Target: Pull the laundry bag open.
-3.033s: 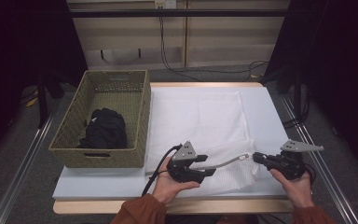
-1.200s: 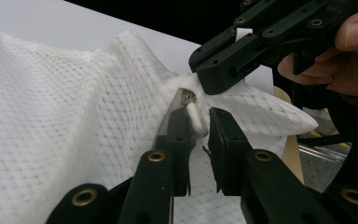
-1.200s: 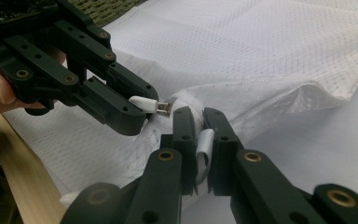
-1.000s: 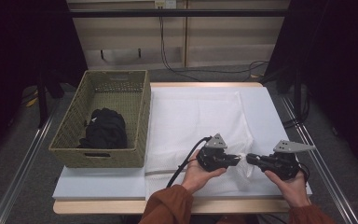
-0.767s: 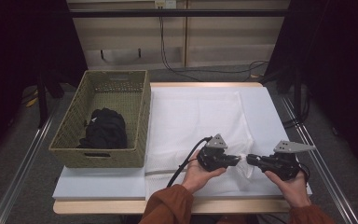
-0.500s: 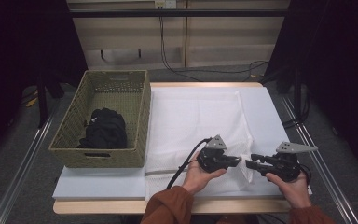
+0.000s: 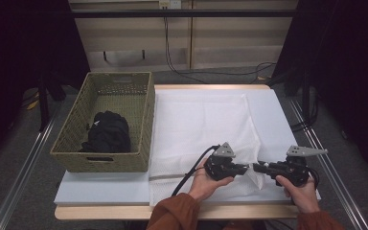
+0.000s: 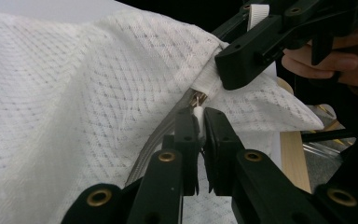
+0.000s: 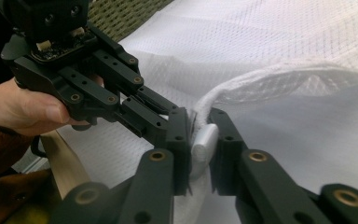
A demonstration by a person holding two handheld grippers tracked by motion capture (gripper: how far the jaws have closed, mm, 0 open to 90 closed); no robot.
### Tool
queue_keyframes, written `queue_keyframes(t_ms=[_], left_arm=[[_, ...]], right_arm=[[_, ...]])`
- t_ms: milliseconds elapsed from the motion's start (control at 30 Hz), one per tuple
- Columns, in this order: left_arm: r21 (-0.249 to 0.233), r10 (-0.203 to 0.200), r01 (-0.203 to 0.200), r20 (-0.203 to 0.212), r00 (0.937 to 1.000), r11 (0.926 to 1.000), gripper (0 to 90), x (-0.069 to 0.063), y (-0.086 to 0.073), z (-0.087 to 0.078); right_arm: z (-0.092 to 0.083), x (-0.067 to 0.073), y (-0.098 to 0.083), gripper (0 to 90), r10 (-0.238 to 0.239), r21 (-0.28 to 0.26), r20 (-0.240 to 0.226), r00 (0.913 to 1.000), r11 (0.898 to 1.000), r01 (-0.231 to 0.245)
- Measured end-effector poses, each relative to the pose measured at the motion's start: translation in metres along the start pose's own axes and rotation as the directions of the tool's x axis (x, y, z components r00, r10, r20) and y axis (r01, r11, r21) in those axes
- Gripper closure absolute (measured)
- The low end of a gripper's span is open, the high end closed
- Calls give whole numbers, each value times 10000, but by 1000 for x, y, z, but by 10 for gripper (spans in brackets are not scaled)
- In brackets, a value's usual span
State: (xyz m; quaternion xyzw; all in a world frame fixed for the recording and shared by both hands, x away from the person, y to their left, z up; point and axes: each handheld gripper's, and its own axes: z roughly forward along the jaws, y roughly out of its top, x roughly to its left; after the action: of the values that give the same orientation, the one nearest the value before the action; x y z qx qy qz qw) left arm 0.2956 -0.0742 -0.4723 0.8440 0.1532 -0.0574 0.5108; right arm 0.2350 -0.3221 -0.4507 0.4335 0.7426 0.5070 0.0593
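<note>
We see a white mesh bag (image 7: pixel 206 124) on the worktop (image 7: pixel 100 189) beside a basket (image 7: pixel 139 124), left gripper (image 8: pixel 196 122) fingers clamping its zipper pull, right gripper (image 9: pixel 199 133) fingers, just closing, pinching its corner

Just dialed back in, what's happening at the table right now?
A person is working on a white mesh laundry bag with both grippers, at its near zippered edge. The left gripper is shut on the zipper pull. The right gripper, whose jaws have just been closing, pinches the bag's edge beside it. A wicker basket holding a black garment sits at left.
</note>
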Motion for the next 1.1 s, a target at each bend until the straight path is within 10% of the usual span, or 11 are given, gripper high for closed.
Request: queue_keyframes(t_ms=[1100], left_arm=[[153,-52,47,303,9995,9999,857,2,3,-1]], right_arm=[[-3,2,0,864,-37,233,-135,9999,9997,40]])
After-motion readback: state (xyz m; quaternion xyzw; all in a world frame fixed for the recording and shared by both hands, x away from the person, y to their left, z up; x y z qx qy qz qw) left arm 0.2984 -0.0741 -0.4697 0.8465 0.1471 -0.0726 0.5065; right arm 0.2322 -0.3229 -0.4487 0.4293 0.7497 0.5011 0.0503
